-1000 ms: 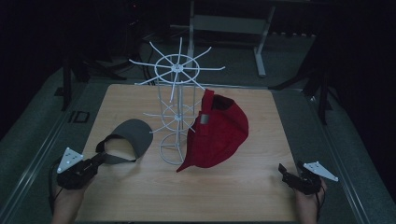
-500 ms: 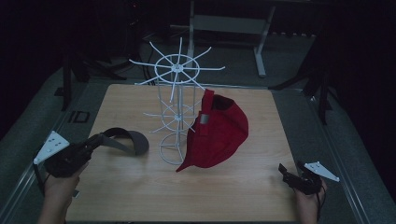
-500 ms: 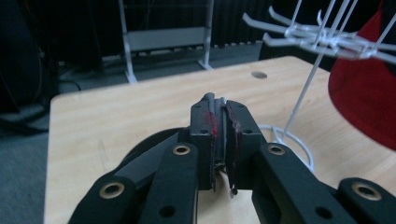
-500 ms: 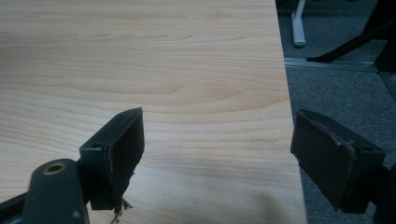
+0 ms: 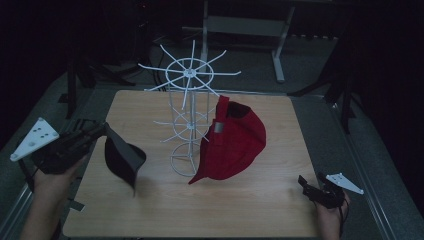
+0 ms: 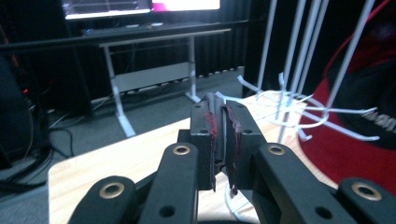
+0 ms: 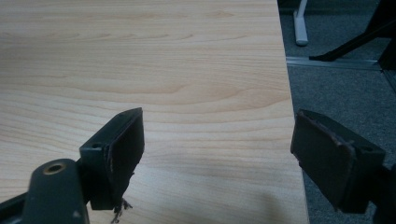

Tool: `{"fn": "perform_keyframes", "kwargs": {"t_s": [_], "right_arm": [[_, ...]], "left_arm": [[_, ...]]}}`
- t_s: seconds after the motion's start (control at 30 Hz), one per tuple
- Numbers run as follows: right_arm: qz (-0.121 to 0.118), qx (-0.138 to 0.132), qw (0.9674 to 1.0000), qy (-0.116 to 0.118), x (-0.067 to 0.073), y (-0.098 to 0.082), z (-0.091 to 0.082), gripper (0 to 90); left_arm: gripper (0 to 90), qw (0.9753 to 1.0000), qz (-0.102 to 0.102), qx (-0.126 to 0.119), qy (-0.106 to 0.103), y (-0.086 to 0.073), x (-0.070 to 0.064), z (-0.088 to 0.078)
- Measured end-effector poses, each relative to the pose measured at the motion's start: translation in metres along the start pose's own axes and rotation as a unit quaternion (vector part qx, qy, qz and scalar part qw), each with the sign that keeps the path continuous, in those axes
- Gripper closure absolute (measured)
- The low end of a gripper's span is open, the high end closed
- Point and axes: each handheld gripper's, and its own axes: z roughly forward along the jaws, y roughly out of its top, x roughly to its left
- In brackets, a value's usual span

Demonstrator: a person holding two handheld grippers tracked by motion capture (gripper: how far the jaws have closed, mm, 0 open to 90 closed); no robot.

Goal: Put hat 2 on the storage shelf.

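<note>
We find the left gripper (image 5: pixel 97 132) at the left edge of the wooden tabletop (image 5: pixel 250 200), held in the person's left hand (image 5: pixel 52 177). Its jaws are pressed together on a thin dark edge of the black cap (image 5: pixel 122 160); in the left gripper view the same gripper (image 6: pixel 223 140) shows that edge pinched between the worn pads (image 6: pixel 236 140). The cap hangs from the jaws clear of the tabletop, just to the right of the gripper and left of the white wire rack (image 5: pixel 187 117). We judge its long axis to run steeply downward and slightly toward the rack, with the lowest point aimed at the tabletop. We cannot tell which part is the brim.

The rack stands upright near the tabletop's centre, its spoked top ring level. A red cap (image 5: pixel 232 142) hangs against its right side, its brim pointing down and left, the tip close to the rack's base ring.

The right gripper (image 5: pixel 312 187) sits at the near right corner of the tabletop, well apart from both caps. In the right gripper view its jaws stand wide apart (image 7: pixel 215 149) over bare wood at the tabletop's edge, gripping nothing.
</note>
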Motion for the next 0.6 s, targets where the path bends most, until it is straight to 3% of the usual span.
{"fn": "perform_keyframes", "kwargs": {"t_s": [0.17, 0.3, 0.6], "right_arm": [[-0.004, 0.002, 1.0, 0.0, 0.001, 0.0, 0.0, 17.3], [-0.004, 0.004, 1.0, 0.003, 0.001, 0.0, 0.0, 17.3], [-0.003, 0.003, 1.0, 0.006, 0.001, 0.0, 0.0, 17.3]], "left_arm": [[83.5, 0.9992, 0.015, -0.02, -0.031, 0.015, -0.01, -0.012], [83.5, 0.9981, 0.023, -0.035, -0.045, 0.028, -0.019, -0.018], [83.5, 0.9971, 0.045, -0.05, -0.037, 0.064, -0.024, -0.014]]}}
